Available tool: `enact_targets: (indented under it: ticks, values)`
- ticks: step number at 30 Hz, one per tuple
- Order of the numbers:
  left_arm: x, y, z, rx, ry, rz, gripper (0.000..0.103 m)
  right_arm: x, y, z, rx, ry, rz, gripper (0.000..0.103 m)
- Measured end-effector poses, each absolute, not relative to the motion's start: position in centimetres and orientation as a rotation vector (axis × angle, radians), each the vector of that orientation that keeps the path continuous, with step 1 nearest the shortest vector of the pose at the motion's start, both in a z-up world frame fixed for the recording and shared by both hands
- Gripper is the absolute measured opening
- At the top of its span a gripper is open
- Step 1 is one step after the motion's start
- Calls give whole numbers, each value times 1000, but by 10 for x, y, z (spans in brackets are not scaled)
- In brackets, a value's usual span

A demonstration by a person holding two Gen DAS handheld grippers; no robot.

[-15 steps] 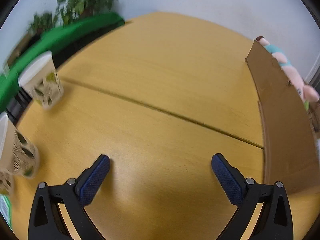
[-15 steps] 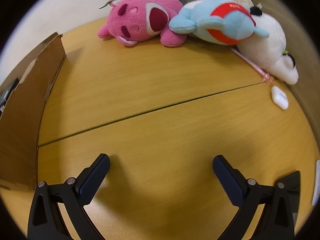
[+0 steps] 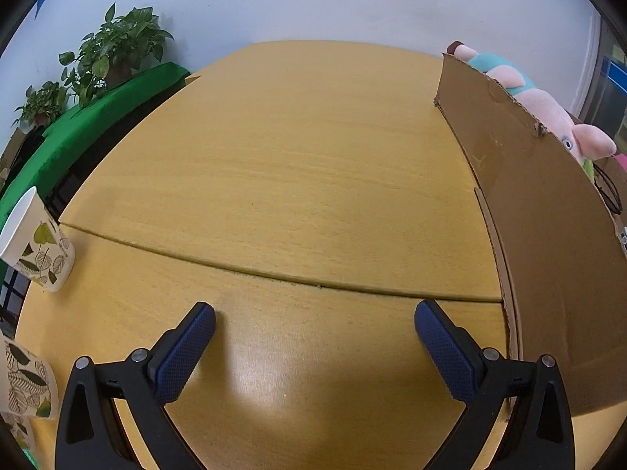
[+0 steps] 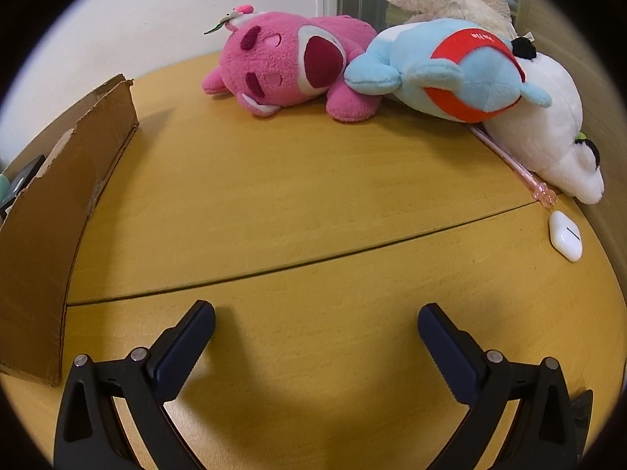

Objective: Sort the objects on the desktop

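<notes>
Left claw (image 3: 314, 319) and right claw (image 4: 316, 320) spread, empty, above wooden surface (image 3: 298, 164) — seamed, pale wall (image 3: 313, 0) behind, potted plants (image 3: 117, 51) left.

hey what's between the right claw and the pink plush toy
Only bare wooden tabletop, crossed by its seam, lies between the open right claw and the pink plush, per the right wrist view.

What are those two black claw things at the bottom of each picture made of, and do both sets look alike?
Both look alike. The left gripper and the right gripper each have two black plastic arms with triangular cut-outs and silver round screw heads. The fingertips carry dark blue pads with a fine diamond-grid texture. No cables, markings or sleeves are visible.
</notes>
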State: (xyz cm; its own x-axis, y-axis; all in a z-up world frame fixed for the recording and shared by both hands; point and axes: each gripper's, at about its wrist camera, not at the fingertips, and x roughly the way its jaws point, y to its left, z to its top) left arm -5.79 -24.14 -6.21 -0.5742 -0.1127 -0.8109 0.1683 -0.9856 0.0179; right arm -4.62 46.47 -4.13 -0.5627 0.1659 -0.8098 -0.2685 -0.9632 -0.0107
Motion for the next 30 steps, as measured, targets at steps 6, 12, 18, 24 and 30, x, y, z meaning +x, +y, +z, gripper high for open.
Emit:
enact_targets:
  ticks: [6,12,18,24,30]
  values:
    - [-66,-242,-54,1369,96,-2648,103,-54,465,-42,-1313,169,2567,103]
    - [-66,-242,-54,1369,97,-2648,103,-52,466,-43,-1313,171,2570,103]
    - [-66,-243,-53,1369,98,-2648,103,-52,467,-43,-1314,171,2571,103]
    - [-66,-242,-53,1369,99,-2648,103,-51,467,-43,-1314,171,2573,103]
    - [-67,-241,-53,1369,99,-2648,103,-51,467,-43,-1315,171,2573,103]
